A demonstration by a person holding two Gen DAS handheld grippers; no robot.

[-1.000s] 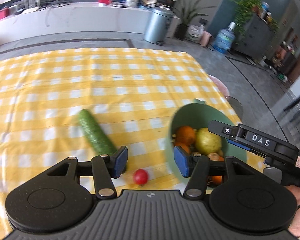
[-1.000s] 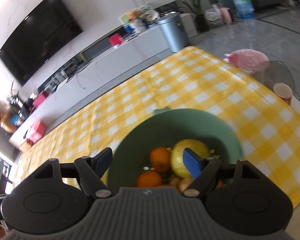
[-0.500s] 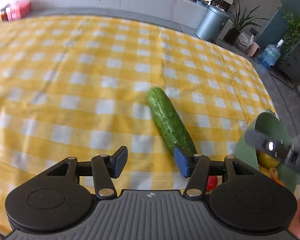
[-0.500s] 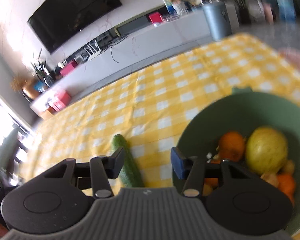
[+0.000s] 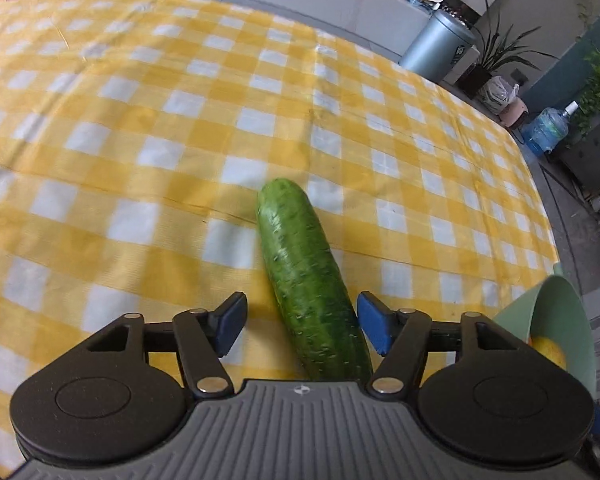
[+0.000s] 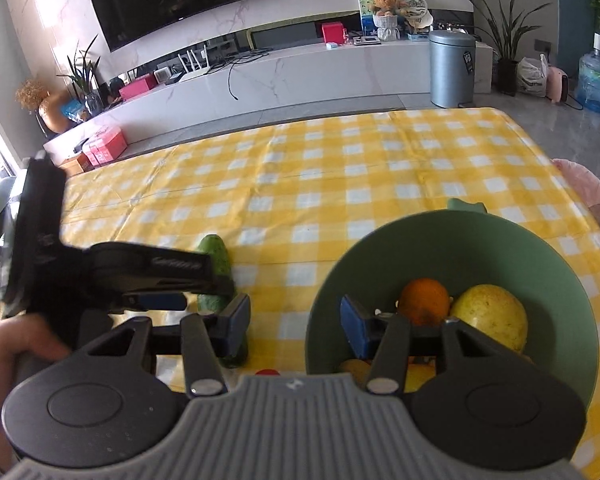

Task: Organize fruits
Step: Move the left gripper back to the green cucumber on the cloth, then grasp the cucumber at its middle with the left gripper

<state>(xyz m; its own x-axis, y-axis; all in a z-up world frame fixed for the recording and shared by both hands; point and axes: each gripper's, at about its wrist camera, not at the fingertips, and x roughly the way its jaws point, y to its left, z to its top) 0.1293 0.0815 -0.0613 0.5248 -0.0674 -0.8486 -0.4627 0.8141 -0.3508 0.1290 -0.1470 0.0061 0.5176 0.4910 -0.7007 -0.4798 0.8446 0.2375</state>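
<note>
green cucumber (image 5: 310,280) lies flat beside fruit-filled green bowl (image 6: 460,236).

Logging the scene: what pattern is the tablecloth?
Yellow-and-white checks on the tablecloth; left wrist view shows it best.

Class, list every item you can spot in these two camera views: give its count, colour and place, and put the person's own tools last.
cucumber: 1, green, lying on cloth, between left fingers
bowl: 1, green, right side of table
orange: 1, orange, in bowl
round fruit: 1, yellow-green, in bowl
tablecloth: 1, yellow-white check, covering table
bin: 1, grey, on floor beyond table
left gripper: 1, black, open around cucumber
right gripper: 1, black, open over bowl rim
</note>
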